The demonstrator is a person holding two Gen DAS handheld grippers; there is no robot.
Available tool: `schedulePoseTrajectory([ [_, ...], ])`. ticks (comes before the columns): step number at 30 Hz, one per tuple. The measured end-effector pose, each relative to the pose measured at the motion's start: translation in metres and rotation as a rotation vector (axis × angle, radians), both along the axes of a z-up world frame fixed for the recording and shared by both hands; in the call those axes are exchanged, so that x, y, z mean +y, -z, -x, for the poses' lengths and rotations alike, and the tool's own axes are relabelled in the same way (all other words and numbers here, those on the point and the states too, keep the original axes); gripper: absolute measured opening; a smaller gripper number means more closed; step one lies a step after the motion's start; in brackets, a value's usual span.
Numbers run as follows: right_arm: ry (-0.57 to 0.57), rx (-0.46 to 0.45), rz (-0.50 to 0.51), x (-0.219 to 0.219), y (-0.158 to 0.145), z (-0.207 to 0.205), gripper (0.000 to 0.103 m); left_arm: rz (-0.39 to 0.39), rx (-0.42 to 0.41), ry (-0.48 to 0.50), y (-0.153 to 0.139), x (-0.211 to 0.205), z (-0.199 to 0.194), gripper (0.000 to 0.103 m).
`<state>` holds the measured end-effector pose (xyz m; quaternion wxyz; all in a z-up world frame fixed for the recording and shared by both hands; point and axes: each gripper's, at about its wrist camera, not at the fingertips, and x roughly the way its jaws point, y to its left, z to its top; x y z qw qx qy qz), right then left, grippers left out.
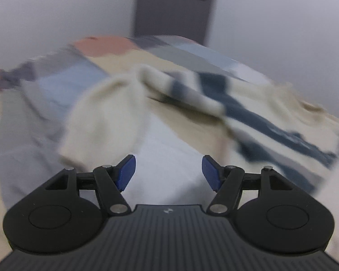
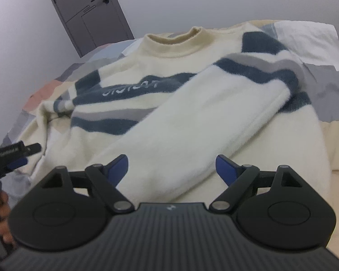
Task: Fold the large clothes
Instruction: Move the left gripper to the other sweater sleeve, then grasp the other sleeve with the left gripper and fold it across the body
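A cream sweater (image 2: 147, 103) with navy and grey stripes lies face up on the bed, collar toward the far side. One sleeve (image 2: 192, 124) is folded diagonally across its chest, and the cuff end rests between the blue pads of my right gripper (image 2: 171, 169), which stands open without pressing on it. In the blurred left wrist view the sweater (image 1: 248, 106) lies ahead and to the right, its other sleeve (image 1: 106, 117) bunched to the left. My left gripper (image 1: 168, 172) is open with nothing between its pads. It also shows at the left edge of the right wrist view as the left gripper (image 2: 27, 155).
A patchwork bedspread (image 2: 327, 83) in grey, blue, pink and beige covers the bed (image 1: 63, 83). A white pillow (image 2: 309, 38) lies at the far right. A dark door (image 2: 88, 11) stands in the pale wall behind. A hand (image 2: 2, 214) holds the left gripper.
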<state>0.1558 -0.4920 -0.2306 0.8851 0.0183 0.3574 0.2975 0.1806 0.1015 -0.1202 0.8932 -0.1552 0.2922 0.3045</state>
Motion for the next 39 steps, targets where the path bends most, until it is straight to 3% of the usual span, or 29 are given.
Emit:
schedulePoseTrajectory([
  [7,0.034,0.008,0.015,-0.005,0.004,-0.001,0.086,-0.08,0.056,-0.214,-0.01,0.067,-0.005,0.07],
  [11,0.055,0.013,0.03,-0.006,0.008,-0.003,0.086,-0.034,0.085,-0.272,-0.011,0.11,-0.006,0.07],
  [13,0.065,0.039,0.015,-0.008,0.011,-0.006,0.086,0.082,0.089,-0.281,-0.007,0.134,0.001,0.07],
  [19,0.101,0.15,-0.089,-0.018,0.021,-0.017,0.086,0.457,-0.015,-0.308,0.013,0.195,0.024,0.067],
  [20,0.103,0.155,-0.095,-0.019,0.022,-0.018,0.086,0.525,-0.055,-0.308,0.015,0.202,0.029,0.065],
  [22,0.109,0.16,-0.098,-0.019,0.023,-0.019,0.086,0.568,-0.096,-0.306,0.015,0.206,0.037,0.053],
  [23,0.111,0.162,-0.098,-0.019,0.023,-0.019,0.086,0.564,-0.09,-0.292,0.014,0.206,0.037,0.05],
  [25,0.107,0.155,-0.091,-0.017,0.021,-0.02,0.086,0.544,-0.101,-0.26,0.007,0.199,0.04,0.026],
  [28,0.1,0.144,-0.068,-0.011,0.021,-0.021,0.086,0.513,-0.129,-0.182,-0.007,0.183,0.04,0.01],
  [32,0.089,0.146,-0.064,-0.011,0.02,-0.02,0.086,0.407,-0.104,-0.098,-0.027,0.158,0.035,0.007],
  [39,0.096,0.15,-0.092,-0.017,0.015,-0.019,0.086,0.193,-0.107,-0.049,-0.08,0.129,0.025,0.007],
])
